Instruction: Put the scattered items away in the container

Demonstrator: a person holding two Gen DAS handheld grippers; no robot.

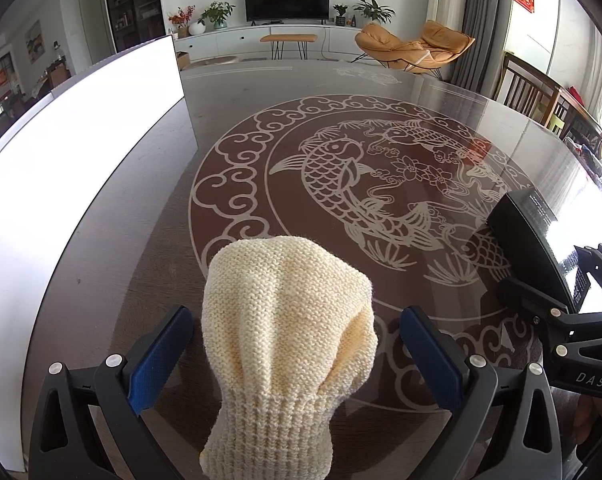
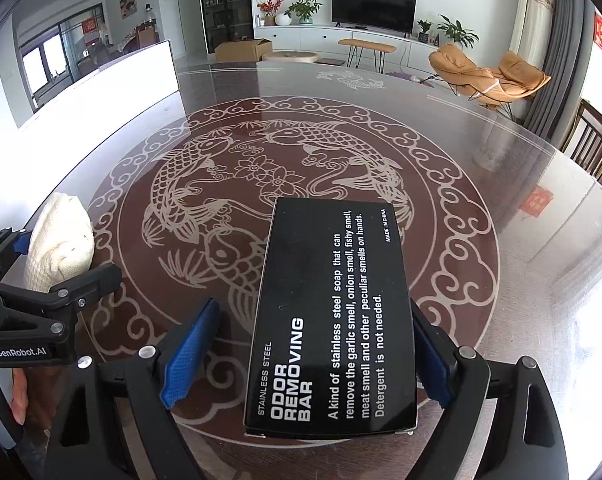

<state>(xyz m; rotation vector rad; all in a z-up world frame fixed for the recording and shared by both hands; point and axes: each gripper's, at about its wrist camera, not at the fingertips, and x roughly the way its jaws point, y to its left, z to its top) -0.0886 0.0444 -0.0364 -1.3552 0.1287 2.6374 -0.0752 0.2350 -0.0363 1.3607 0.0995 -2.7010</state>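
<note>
A cream knitted mitten (image 1: 289, 332) lies on the glass table between the fingers of my left gripper (image 1: 297, 312). That gripper is open, with a gap on each side of the knit. A black box (image 2: 333, 320) printed "Odor Removing Bar" lies flat between the fingers of my right gripper (image 2: 315, 306), which is open; the left pad (image 2: 189, 352) stands clear of the box. The white container (image 1: 81, 140) stands at the table's left side. In the right wrist view the mitten (image 2: 61, 240) and left gripper (image 2: 53, 258) sit at the left edge.
The round glass table (image 1: 341, 100) carries an etched fish pattern. The container's white wall (image 2: 101, 76) runs along the far left. Wooden chairs (image 1: 533, 92) stand at the table's right side. A living room with a television lies beyond.
</note>
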